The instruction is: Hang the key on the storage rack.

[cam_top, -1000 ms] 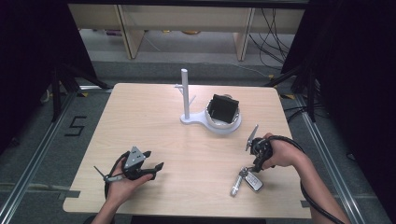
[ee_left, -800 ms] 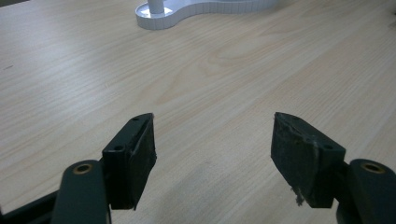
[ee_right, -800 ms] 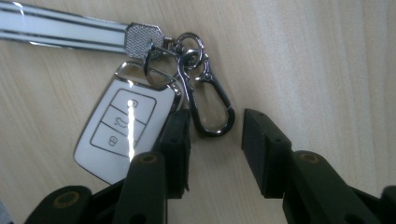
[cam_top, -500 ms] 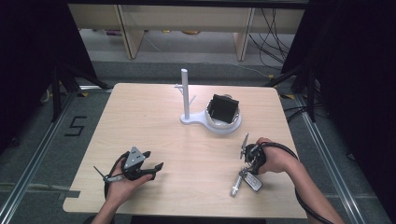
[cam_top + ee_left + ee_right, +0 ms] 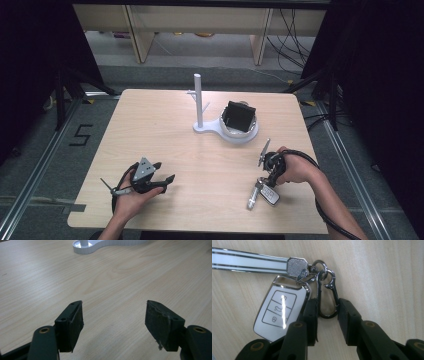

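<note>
Dark metal carabiner clip (image 5: 326,298) on white car-key fob (image 5: 280,315), near worktop's (image 5: 200,165) front-right corner: right gripper (image 5: 327,315) jaws have just been closing round it, w/ pads not yet pressing, prob. to lift; left gripper (image 5: 113,320) jaws wide, idle.

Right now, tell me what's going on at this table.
A person works with a gripper in each hand. The right gripper is down over a car key fob set lying on the wooden table; its jaws have just been closing around the set's metal carabiner clip, one on each side. The left gripper rests open on the table. A white stand holding a black object sits farther back.
</note>
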A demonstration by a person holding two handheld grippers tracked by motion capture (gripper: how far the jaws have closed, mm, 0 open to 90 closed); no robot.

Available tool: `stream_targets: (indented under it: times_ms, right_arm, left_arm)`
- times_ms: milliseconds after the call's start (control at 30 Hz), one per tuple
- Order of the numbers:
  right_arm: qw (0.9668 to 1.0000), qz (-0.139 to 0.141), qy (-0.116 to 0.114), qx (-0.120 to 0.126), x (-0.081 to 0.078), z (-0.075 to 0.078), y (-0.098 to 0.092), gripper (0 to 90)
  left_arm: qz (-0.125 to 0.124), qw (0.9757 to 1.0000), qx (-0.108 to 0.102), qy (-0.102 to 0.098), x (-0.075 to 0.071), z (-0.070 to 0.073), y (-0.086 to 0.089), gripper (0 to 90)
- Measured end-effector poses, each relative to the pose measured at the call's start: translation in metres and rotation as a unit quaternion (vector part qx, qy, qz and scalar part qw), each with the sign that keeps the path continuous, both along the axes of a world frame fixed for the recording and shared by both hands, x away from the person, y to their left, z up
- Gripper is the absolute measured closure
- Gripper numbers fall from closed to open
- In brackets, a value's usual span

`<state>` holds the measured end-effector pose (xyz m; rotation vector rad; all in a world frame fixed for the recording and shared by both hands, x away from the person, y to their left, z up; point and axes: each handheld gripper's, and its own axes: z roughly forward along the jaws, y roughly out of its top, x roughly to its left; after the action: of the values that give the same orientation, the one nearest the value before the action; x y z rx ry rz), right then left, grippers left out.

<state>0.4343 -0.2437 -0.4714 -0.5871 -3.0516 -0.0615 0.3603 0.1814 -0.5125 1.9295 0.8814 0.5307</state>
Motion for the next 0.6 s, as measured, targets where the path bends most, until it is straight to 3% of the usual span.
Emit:
stream_targets:
  times_ms: [100, 167, 233, 400, 600]
  right_arm:
    - [0.9998, 0.007, -0.02, 0.004, 0.001, 0.0, -0.001, 70.4]
    - [0.9998, -0.004, -0.021, 0.003, 0.0, 0.0, -0.002, 70.4]
    - [0.9998, 0.013, -0.014, 0.007, 0.001, -0.001, -0.003, 70.5]
    - [0.9998, 0.0, -0.017, 0.006, -0.001, 0.009, -0.001, 70.5]
    - [0.9993, -0.014, -0.015, 0.031, -0.001, 0.022, 0.0, 70.6]
  left_arm:
    - [-0.001, 1.0, 0.001, 0.0, -0.001, 0.0, 0.0, 30.4]
    - [0.0, 1.0, 0.0, -0.001, -0.001, 0.0, 0.0, 30.4]
    - [0.001, 1.0, 0.002, 0.001, 0.0, 0.0, 0.001, 30.4]
    - [0.001, 1.0, 0.001, 0.0, 0.0, 0.001, 0.0, 30.5]
    - [-0.028, 0.9996, -0.008, -0.001, -0.001, 0.004, -0.009, 31.0]
